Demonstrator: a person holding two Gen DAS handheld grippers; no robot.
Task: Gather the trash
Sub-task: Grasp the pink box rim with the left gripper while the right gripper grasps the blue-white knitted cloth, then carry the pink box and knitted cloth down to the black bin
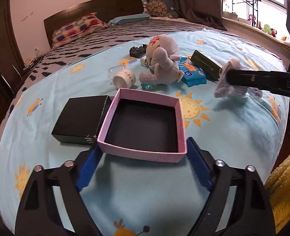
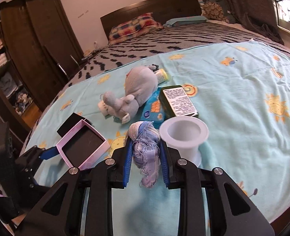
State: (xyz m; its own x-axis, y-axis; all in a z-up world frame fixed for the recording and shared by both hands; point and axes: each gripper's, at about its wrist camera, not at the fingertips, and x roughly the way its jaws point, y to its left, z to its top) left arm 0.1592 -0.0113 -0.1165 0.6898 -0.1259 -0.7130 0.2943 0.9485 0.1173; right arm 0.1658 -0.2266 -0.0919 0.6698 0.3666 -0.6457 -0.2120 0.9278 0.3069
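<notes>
Risk first, left side: your left gripper (image 1: pixel 143 155) has its blue pads apart, straddling the near wall of the pink box (image 1: pixel 143 153) without visibly pressing it. The pads sit only at that wall's two near corners, so if you close off-centre the cardboard will prob buckle or the box will skid on the soft bedsheet (image 1: pixel 125 206) and bump the black lid (image 1: pixel 80 122) touching its left side. Get square on the wall before you clamp.

Right side: your right gripper (image 2: pixel 145 157) is clamped on the frayed blue-purple rag scrap (image 2: pixel 146 149). It's loose, stringy stuff, w/ threads hanging below the pads, so a thread could snag the pads on release and leave it dangling, or it could brush the white cup (image 2: pixel 184 135) standing just beside the right finger and tip it.

Where the scrap is: pinched between both blue pads, its bulk bulging out past the fingertips, a tail hanging toward the camera. From the left wrist view the scrap (image 1: pixel 231 78) is held up off the sheet, right of the box and not over it yet, near the green carton (image 1: pixel 204 64) and wipes pack (image 1: pixel 193 72), toward the bed's right edge. You'll need to carry it left until it's fully above the box opening before you let go.
</notes>
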